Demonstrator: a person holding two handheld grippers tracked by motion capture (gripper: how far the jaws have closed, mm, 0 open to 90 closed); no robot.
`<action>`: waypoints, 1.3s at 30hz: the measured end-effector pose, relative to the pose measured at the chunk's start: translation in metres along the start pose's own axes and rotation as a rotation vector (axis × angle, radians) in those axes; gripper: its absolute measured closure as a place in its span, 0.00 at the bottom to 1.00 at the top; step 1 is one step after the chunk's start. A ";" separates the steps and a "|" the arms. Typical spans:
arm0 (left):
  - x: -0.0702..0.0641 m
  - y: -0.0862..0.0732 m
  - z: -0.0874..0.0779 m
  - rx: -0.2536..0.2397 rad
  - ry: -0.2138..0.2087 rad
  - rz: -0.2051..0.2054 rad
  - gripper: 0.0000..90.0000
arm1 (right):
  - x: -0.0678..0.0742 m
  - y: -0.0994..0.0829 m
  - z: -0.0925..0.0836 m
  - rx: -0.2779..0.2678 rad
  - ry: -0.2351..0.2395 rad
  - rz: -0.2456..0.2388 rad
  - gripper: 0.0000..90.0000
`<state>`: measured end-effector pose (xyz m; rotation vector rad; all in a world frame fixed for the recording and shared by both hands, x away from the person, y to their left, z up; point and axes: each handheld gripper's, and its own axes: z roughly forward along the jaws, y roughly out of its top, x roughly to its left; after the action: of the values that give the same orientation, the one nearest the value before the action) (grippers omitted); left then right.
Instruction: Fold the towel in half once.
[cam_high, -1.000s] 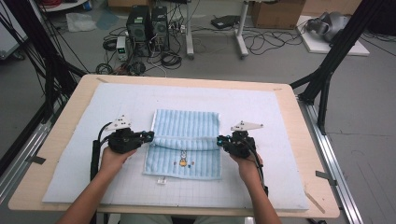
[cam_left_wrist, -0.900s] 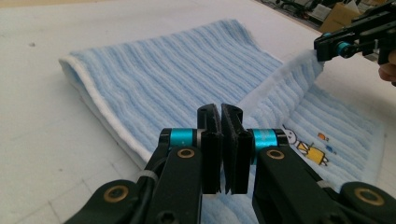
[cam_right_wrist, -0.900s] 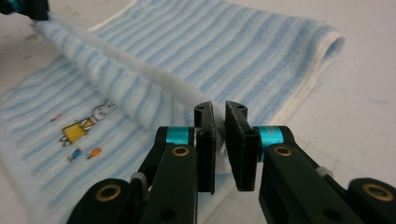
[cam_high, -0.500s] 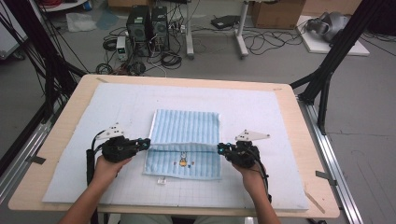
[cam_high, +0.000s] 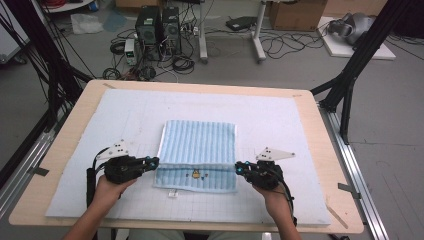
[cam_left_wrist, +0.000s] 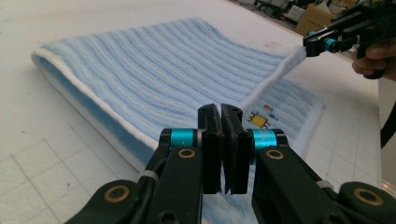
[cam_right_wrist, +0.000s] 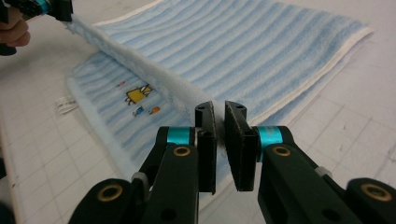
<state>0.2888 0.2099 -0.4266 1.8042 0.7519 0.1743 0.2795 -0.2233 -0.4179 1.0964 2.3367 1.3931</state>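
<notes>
A light blue striped towel (cam_high: 200, 142) lies folded over on the white gridded mat, with a small yellow picture (cam_high: 196, 174) on the strip of lower layer that still shows. My left gripper (cam_high: 156, 161) is shut on the left corner of the top layer's near edge, and the pinched white hem is seen in the left gripper view (cam_left_wrist: 222, 112). My right gripper (cam_high: 238, 167) is shut on the right corner of the same edge (cam_right_wrist: 218, 112). The edge hangs taut and slightly raised between them. Each gripper view shows the other gripper far off: the right gripper (cam_left_wrist: 310, 46) and the left gripper (cam_right_wrist: 65, 11).
The white mat (cam_high: 125, 115) covers most of the wooden table (cam_high: 80, 112). A small white label (cam_high: 172, 193) sticks out at the towel's front edge. Black frame legs (cam_high: 350, 75) stand at the right, and computers and cables (cam_high: 160, 30) sit on the floor beyond the table.
Both hands have drawn back toward the table's front edge, pulling the towel's top layer along. The strip of lower layer with the picture has grown narrower.
</notes>
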 end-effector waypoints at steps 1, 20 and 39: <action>-0.001 -0.001 0.000 0.004 -0.002 0.003 0.96 | 0.001 -0.001 -0.001 0.003 0.004 -0.001 0.92; -0.009 -0.011 -0.003 0.056 -0.067 0.016 0.95 | 0.009 -0.013 -0.001 0.043 0.003 0.013 0.73; -0.012 -0.011 -0.008 0.037 -0.082 0.018 0.96 | 0.018 -0.015 0.018 0.163 0.014 -0.070 0.99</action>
<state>0.2716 0.2115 -0.4304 1.8425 0.6851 0.0974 0.2688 -0.2035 -0.4366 1.0374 2.5104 1.2085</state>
